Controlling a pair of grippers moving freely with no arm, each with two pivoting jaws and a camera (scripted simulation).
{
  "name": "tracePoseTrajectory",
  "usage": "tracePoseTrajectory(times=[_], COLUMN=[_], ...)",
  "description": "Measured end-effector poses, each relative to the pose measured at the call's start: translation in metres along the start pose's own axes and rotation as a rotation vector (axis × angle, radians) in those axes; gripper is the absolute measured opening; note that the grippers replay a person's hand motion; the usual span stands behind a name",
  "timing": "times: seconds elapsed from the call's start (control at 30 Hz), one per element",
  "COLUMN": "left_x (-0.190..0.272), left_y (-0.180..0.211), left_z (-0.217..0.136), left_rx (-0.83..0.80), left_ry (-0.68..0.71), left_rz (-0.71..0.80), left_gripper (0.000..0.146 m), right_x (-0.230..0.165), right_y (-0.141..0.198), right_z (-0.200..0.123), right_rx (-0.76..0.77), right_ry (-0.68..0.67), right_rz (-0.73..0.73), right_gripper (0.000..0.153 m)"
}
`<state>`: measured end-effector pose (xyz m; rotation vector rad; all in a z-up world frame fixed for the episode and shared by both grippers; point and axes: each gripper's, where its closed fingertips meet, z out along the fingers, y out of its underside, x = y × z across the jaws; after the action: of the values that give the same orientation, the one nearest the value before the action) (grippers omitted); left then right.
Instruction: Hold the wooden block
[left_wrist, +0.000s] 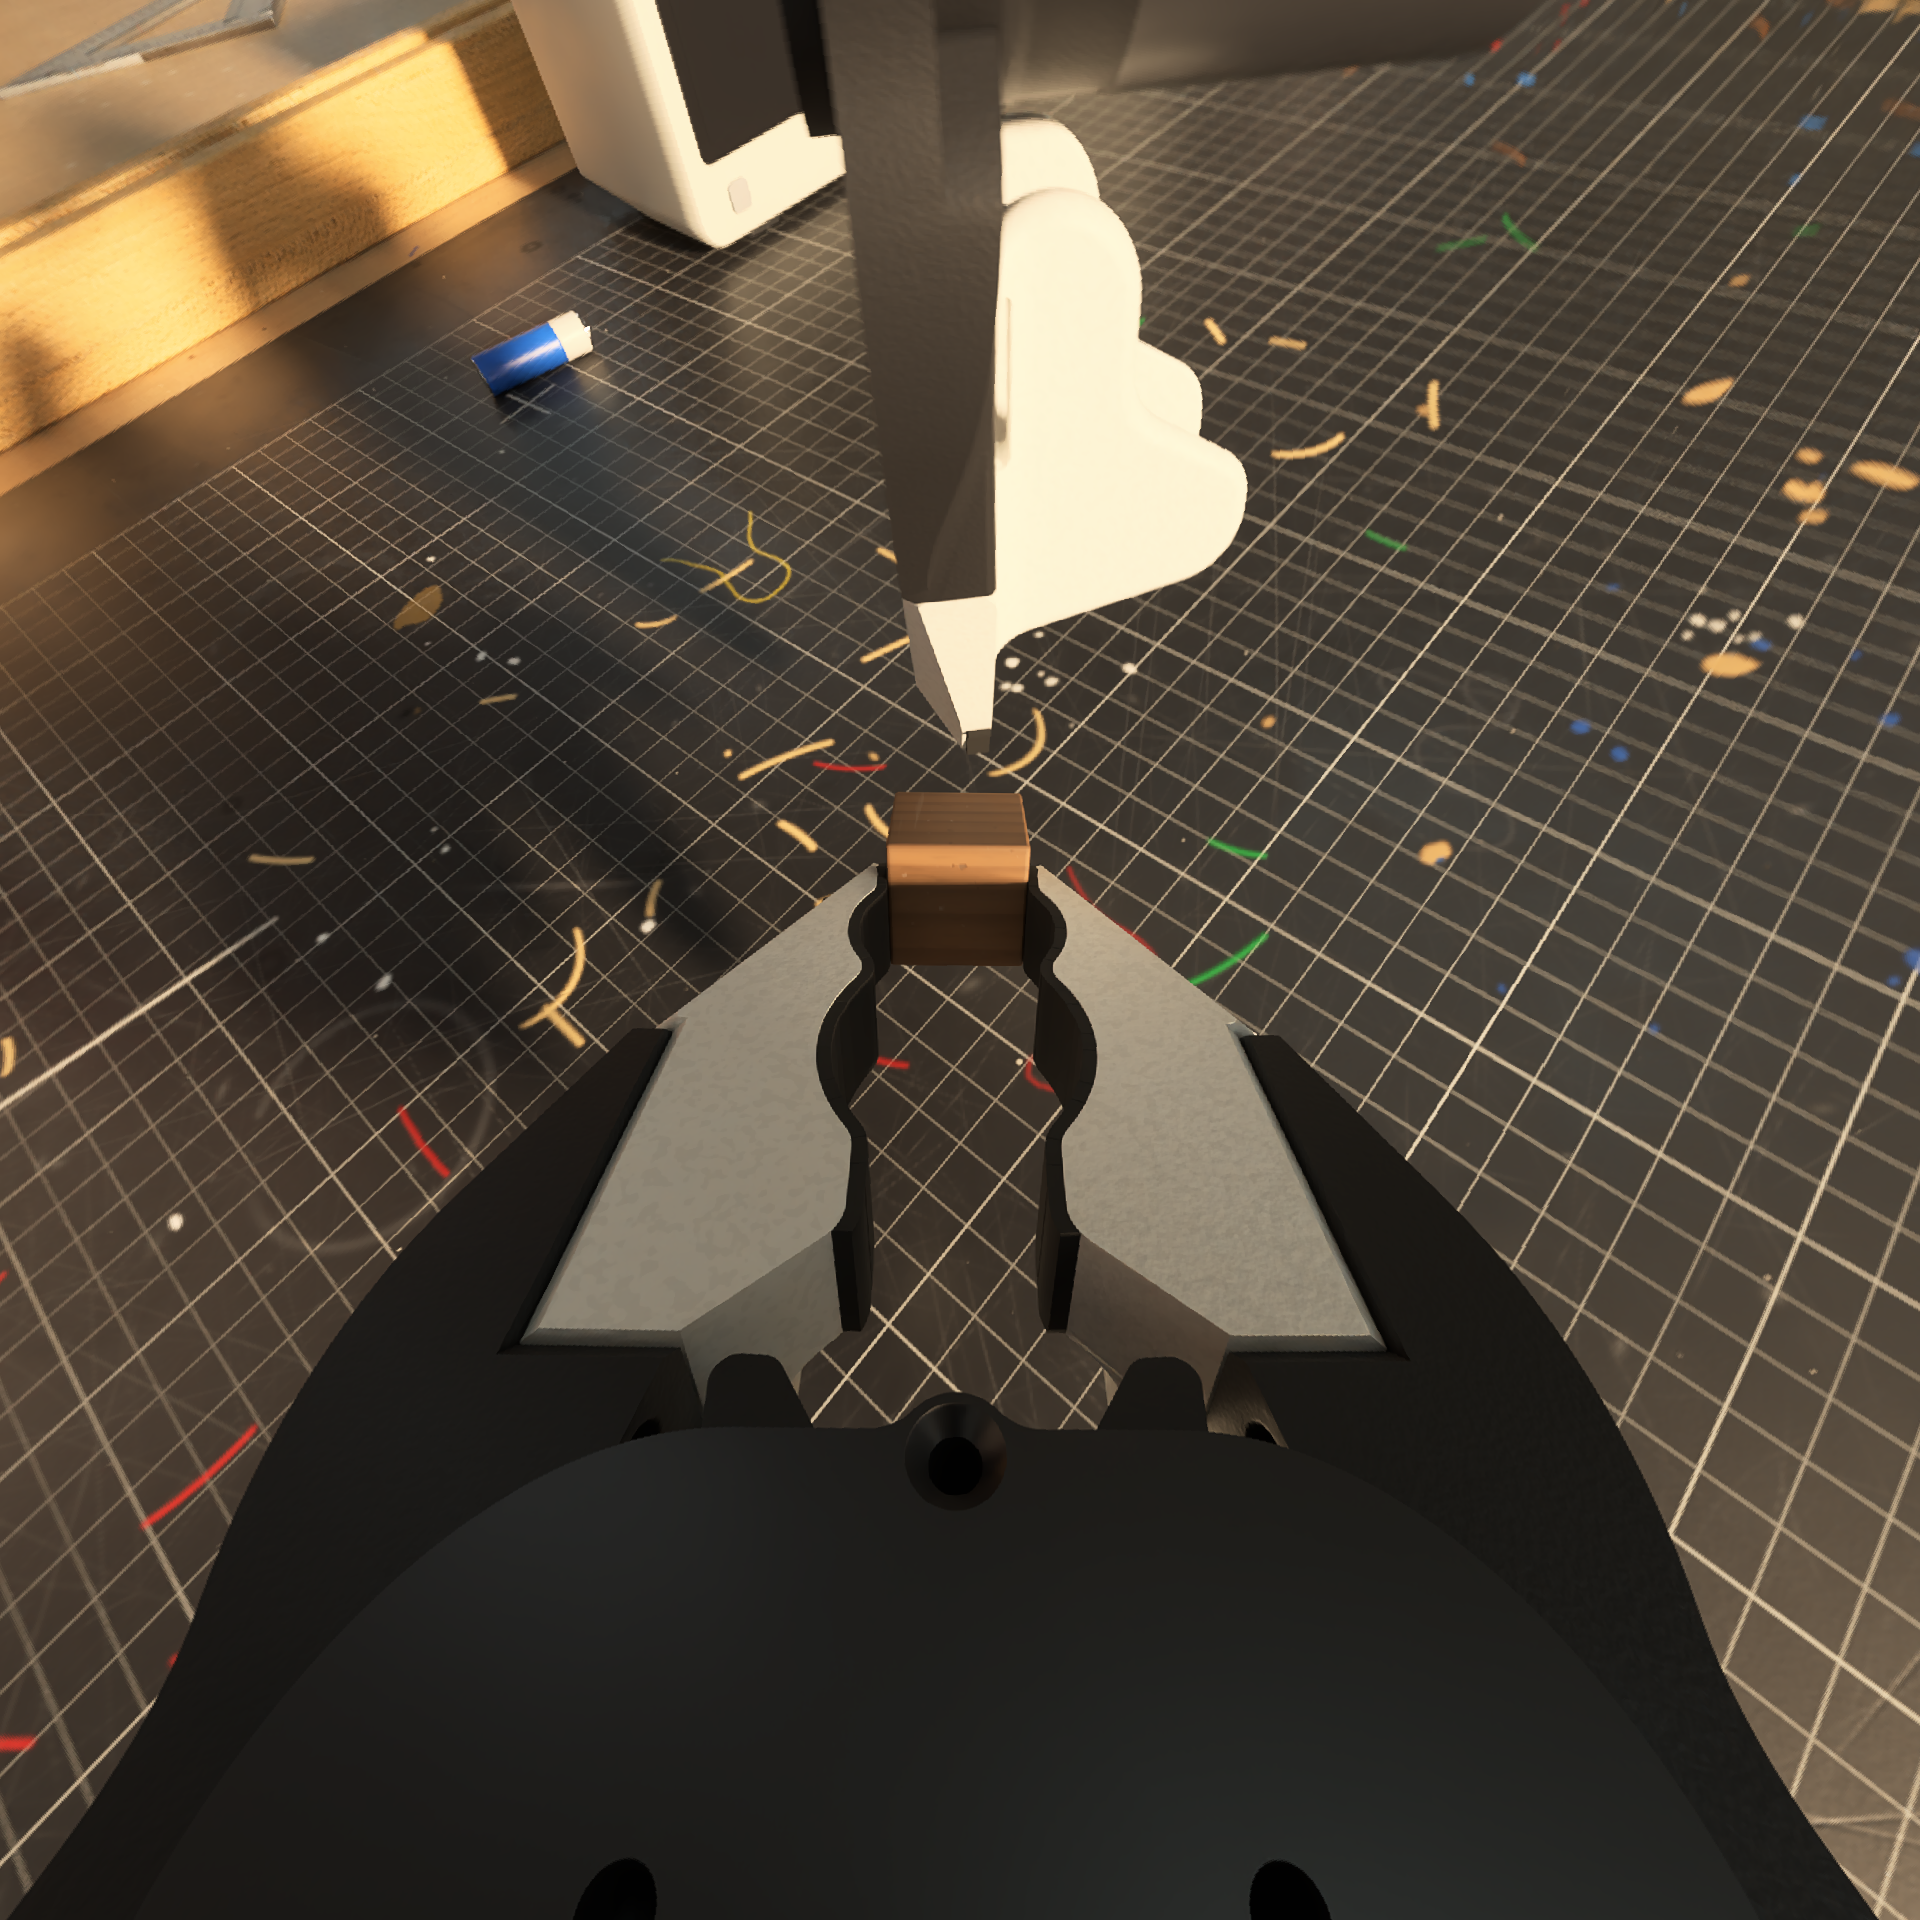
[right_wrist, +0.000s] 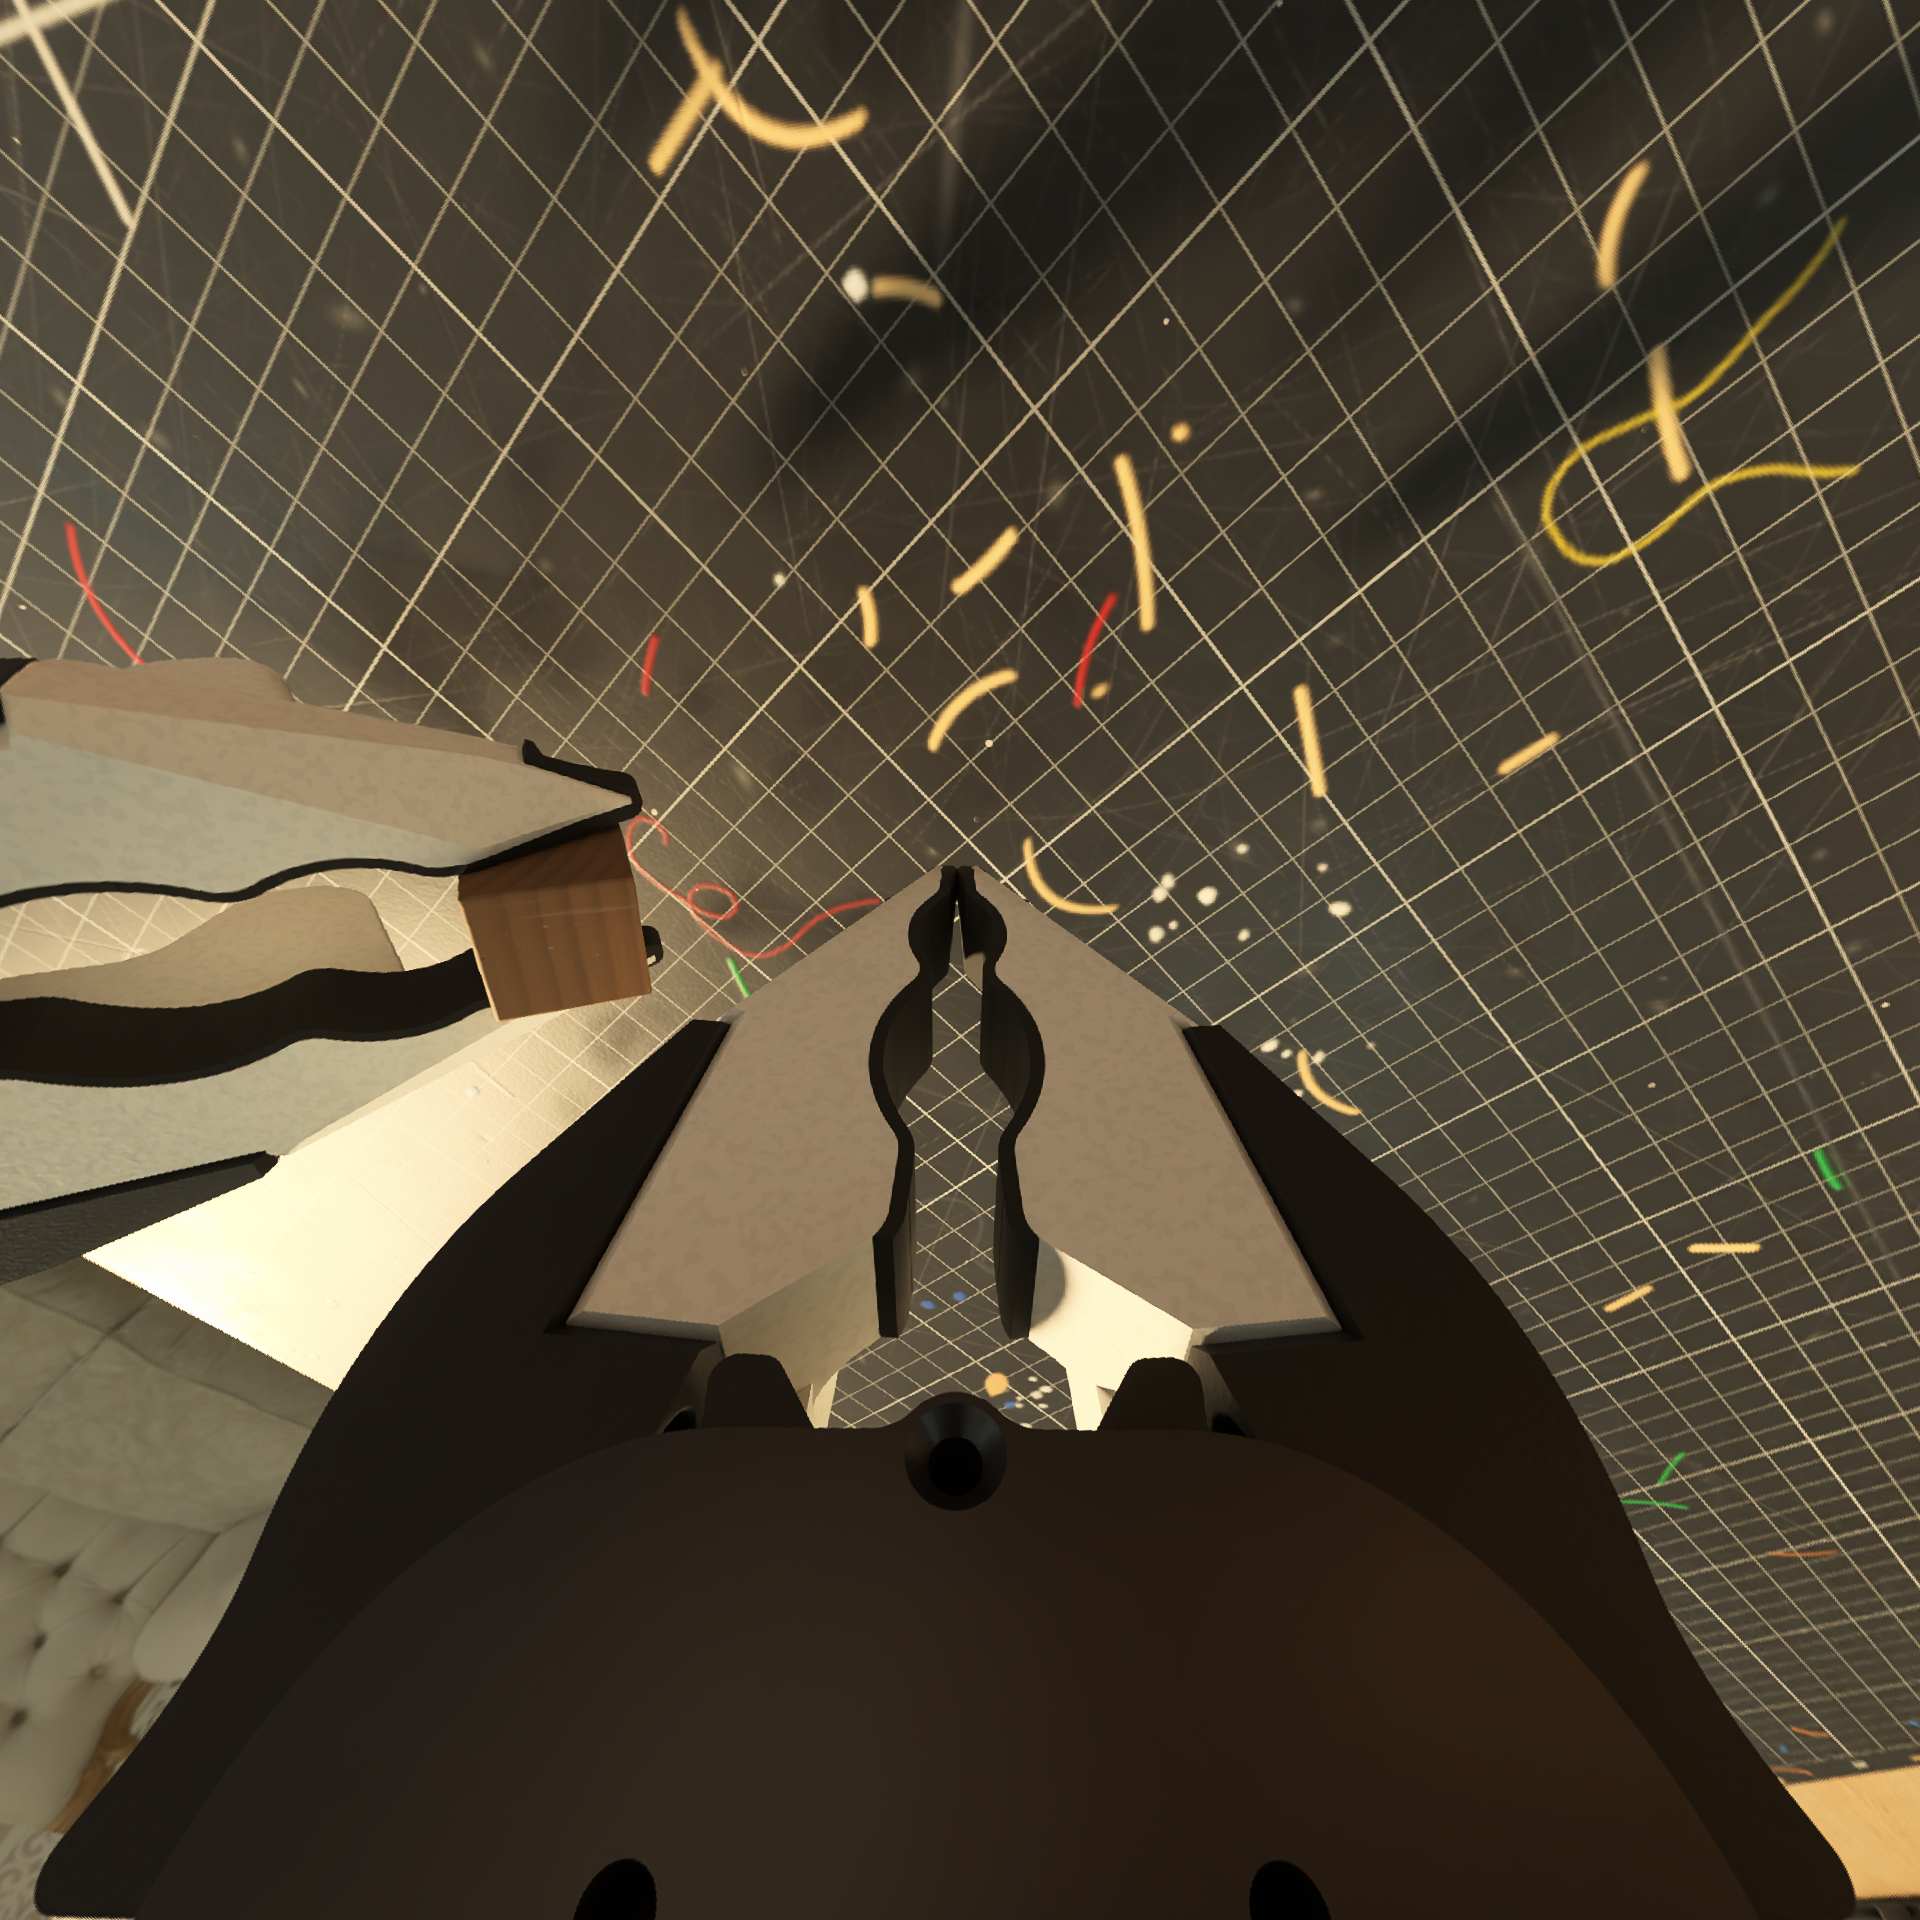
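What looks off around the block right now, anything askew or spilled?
Nothing serious. The wooden block sits squarely at the left gripper's fingertips. The right gripper is shut and empty. Coloured scraps litter the cutting mat, and a blue-and-white cylinder lies loose on its side.

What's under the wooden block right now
The wooden block is pinched between the left tool's fingertips, clear of the surface. Below it shows only the dark gridded cutting mat with scattered coloured scraps. Its underside is hidden in both views.
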<state>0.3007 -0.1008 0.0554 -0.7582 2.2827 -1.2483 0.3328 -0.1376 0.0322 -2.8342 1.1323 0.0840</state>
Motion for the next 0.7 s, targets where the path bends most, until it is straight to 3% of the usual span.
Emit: tracePoseTrajectory(times=[0.37,0.63,0.7], left_x=[-0.006,-0.006,-0.006], left_y=[0.011,0.012,0.013], left_z=[0.000,-0.001,-0.001], left_rx=[-0.025,0.004,0.001], left_ry=[0.030,0.072,0.059], left_rz=[-0.028,-0.066,-0.059], left_gripper=[0.024,0.024,0.024], right_x=[-0.002,-0.003,-0.003], right_y=[-0.005,-0.005,-0.006], right_z=[0.003,0.003,0.003], right_rx=[-0.006,0.138,0.192], right_ry=[0.074,0.010,0.023], right_rz=[-0.076,-0.053,-0.125], right_gripper=[0.000,0.000,0.000])
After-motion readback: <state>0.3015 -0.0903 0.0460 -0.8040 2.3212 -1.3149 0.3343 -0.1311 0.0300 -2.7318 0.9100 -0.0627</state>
